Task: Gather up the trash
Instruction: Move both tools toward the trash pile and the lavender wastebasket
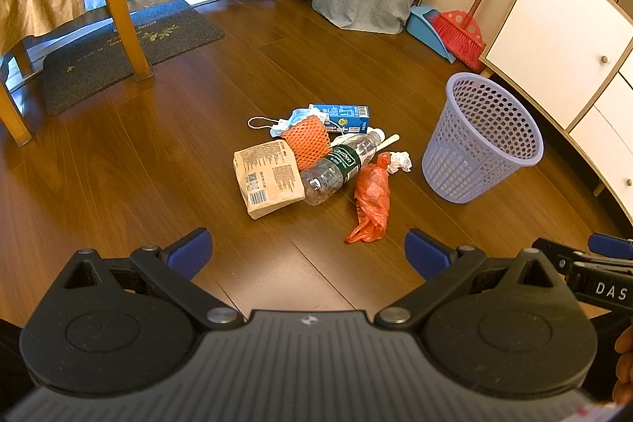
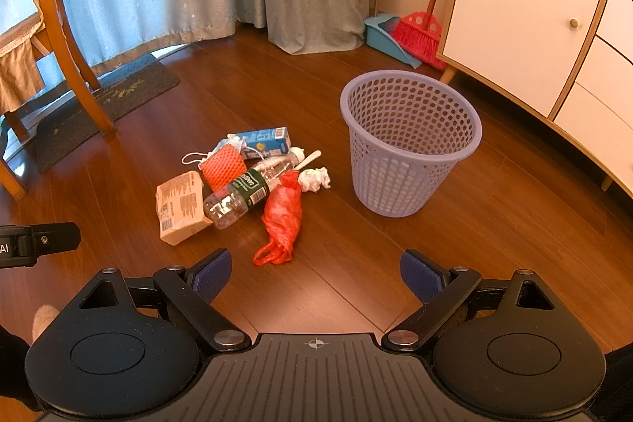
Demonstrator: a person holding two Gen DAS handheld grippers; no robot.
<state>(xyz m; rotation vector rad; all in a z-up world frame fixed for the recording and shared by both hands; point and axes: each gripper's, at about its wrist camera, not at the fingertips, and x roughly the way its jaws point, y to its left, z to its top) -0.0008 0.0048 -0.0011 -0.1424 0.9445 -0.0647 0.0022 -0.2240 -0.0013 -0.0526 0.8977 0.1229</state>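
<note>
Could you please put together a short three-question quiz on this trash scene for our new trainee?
1. True or false: the purple basket already holds trash.
2. Which item lies nearest the right gripper: A) red plastic bag, B) blue carton, C) crumpled tissue?
3. Fill in: the plastic bottle is lying on its ____.

Key: 1 false, it looks empty; 2 A; 3 side.
</note>
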